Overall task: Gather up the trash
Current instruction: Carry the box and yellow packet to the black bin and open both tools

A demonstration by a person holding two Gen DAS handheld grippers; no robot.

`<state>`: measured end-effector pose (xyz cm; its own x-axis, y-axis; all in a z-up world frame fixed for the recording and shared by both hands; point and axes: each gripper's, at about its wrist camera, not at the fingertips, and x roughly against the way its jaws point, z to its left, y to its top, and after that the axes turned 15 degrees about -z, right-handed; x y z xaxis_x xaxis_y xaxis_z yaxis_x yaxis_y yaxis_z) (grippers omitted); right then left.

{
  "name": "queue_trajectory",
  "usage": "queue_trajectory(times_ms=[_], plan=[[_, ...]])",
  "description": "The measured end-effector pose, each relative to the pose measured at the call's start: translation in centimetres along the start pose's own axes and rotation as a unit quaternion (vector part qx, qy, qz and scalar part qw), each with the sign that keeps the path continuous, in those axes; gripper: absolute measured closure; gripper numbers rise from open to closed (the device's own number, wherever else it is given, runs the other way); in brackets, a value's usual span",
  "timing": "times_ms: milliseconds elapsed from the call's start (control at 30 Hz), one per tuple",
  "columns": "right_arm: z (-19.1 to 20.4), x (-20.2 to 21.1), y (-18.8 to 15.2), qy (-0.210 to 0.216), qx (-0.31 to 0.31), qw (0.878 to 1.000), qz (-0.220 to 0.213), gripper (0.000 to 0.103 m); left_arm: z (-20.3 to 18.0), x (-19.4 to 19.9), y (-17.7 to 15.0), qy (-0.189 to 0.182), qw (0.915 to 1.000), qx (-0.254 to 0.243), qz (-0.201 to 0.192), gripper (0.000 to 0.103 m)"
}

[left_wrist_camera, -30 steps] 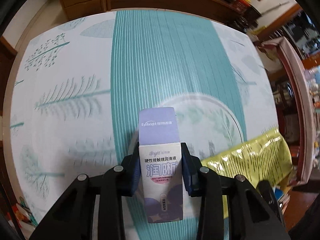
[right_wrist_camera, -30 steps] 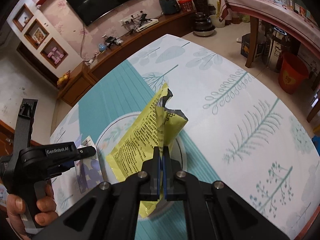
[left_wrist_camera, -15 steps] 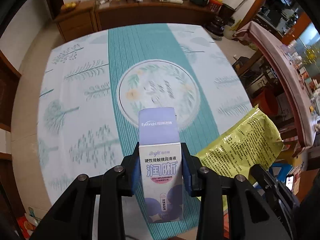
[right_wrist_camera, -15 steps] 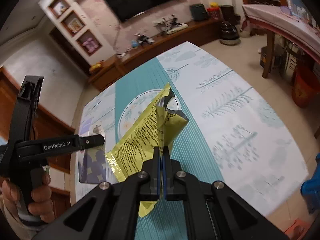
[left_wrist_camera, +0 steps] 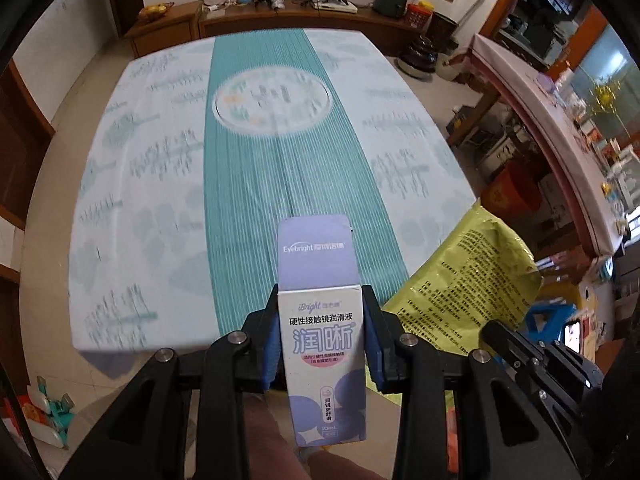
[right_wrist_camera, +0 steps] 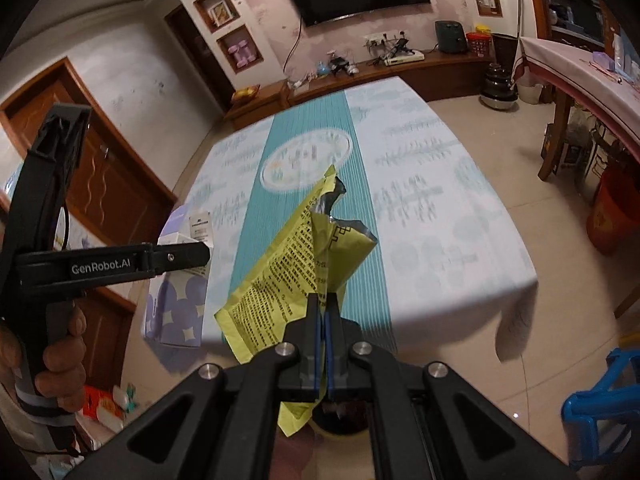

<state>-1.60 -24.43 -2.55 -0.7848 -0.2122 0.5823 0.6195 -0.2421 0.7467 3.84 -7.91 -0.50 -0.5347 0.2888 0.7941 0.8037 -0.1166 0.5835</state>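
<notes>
Off table [left_wrist_camera: 152, 184] now | left claw [left_wrist_camera: 320, 344] grips box [left_wrist_camera: 326, 360] | right claw [right_wrist_camera: 323, 336] grips wrapper [right_wrist_camera: 296, 276]

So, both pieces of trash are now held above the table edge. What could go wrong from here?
1. The right hand-held gripper pinches the torn yellow wrapper only near one edge; the rest hangs loose and could slip out or catch on something.
2. The left hand-held gripper clamps the small white and purple box by its sides with its top flap open; squeezing may crush the thin card.
3. The wrapper hangs close beside the left hand-held gripper and may snag on it.
</notes>
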Motion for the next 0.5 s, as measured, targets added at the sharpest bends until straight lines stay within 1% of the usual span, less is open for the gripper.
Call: queue_trajectory(times_ms=[133,267,400,500], plan=[[-0.2,0.9,-3.3,-0.004,0.016,1.0,0.023,0.102,-0.7,-0.4,-3.4,-0.001,0.9999,-0.013,0.01,0.069],[-0.4,0.4,-6.9,-0.008,0.024,0.999,0.043,0.102,-0.4,-2.2,-7.3,-0.011,0.9993,-0.017,0.03,0.069],[-0.2,-1.6,-10.8,-0.021,0.044,0.997,0.052,0.102,0.3,-5.2,-11.1,-0.012,0.9987,-0.028,0.04,0.069],[0.2,-4.3,-14.4,-0.03,0.066,0.996,0.059,0.102,1.4,-8.4,-14.1,-0.013,0.9982,-0.024,0.054,0.069]])
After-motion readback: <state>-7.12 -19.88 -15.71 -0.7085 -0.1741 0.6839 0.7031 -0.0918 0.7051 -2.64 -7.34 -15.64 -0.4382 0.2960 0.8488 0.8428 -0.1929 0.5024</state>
